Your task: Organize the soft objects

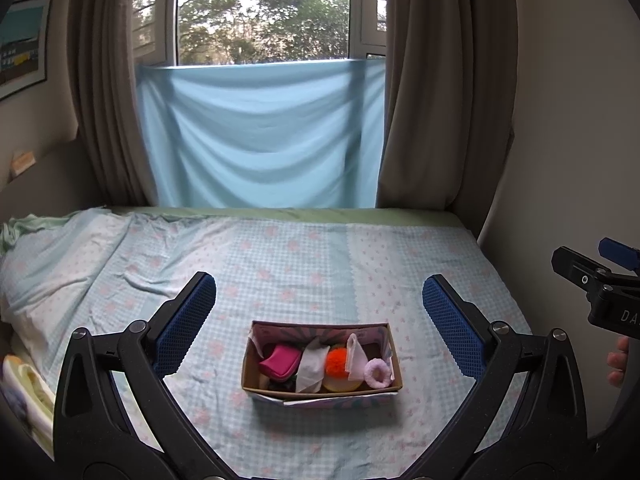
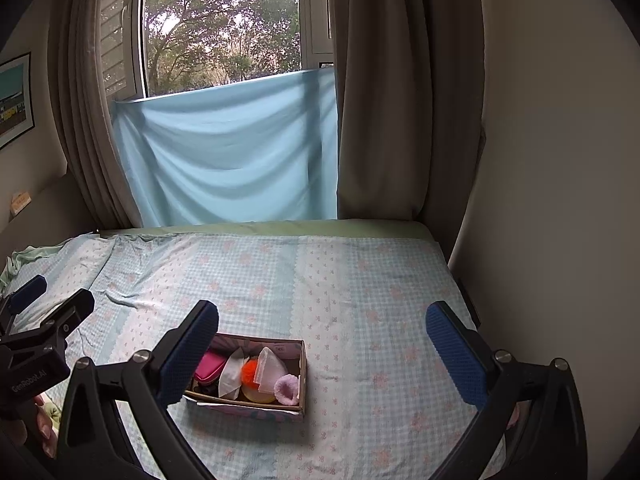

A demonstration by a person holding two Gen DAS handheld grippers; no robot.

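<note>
Daylight enters through window [image 1: 264, 12] at back, sky patches blown out white. Room interior dim, soft, evenly lit. Faint shadow under box [image 1: 320, 396] on bed [image 1: 280, 256]. Strong fisheye bending at curtains [image 2: 400, 100]; dark vignette corners. Left edge slightly blurred.

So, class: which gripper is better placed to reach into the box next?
Probably the left gripper: the box sits centred between its open fingers. In the right gripper's view it lies off behind one finger.
</note>
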